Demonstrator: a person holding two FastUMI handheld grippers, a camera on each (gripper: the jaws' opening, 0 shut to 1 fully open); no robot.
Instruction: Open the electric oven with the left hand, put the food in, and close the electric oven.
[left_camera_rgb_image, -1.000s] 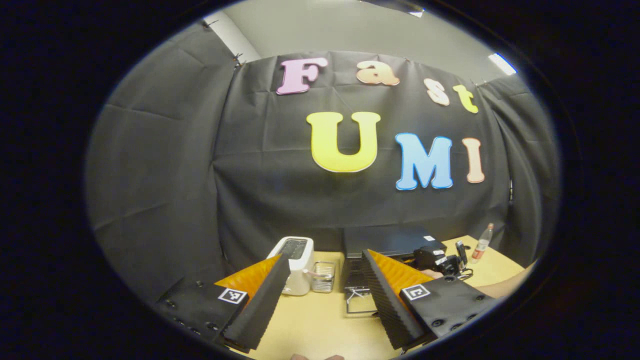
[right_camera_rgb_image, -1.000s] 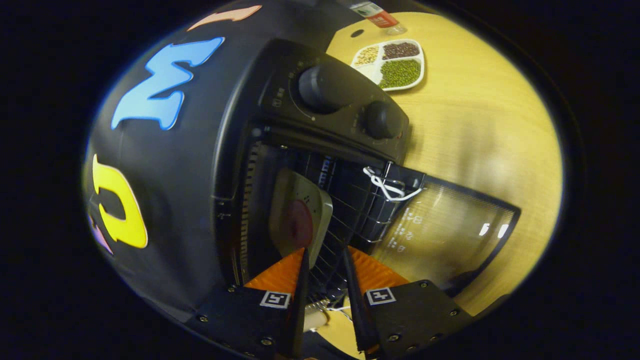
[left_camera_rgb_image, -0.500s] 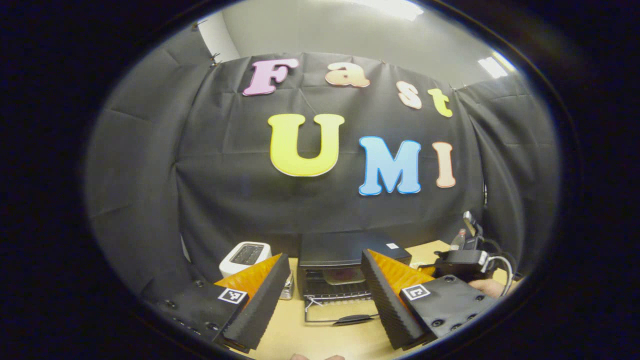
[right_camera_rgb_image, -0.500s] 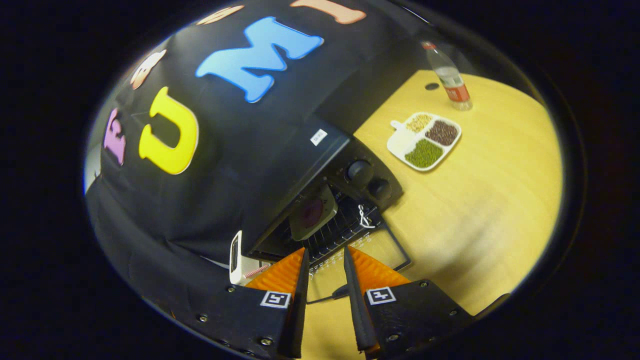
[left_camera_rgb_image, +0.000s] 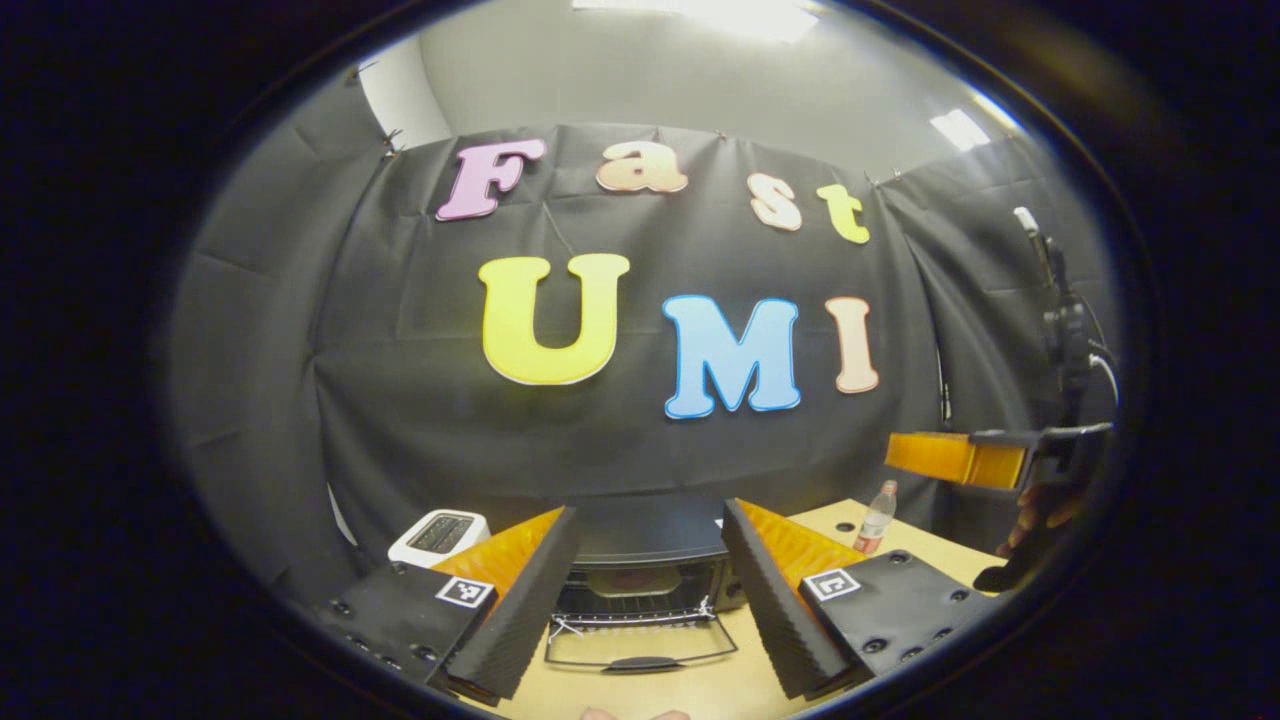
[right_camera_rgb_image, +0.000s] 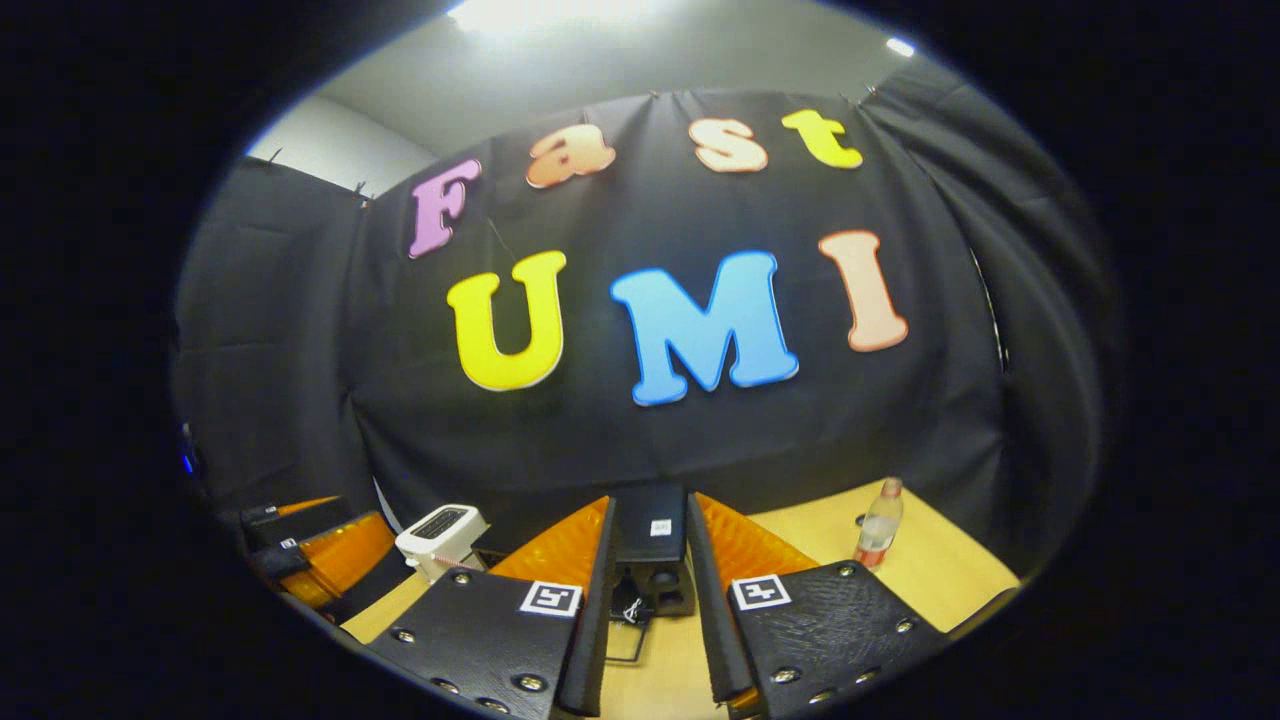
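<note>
Black boxy electric oven stands door-down on the tan wooden table; left gripper gapes wide, right gripper narrowly parted, both empty.

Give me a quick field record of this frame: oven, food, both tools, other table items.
oven: on the table, door folded down flat, open
food: plate sits on the rack inside
left tool: open, empty, facing the oven
right tool: narrow gap, empty, held back from the oven
toaster: left of the oven
bottle: upright, right of the oven
step left: close the door
</note>
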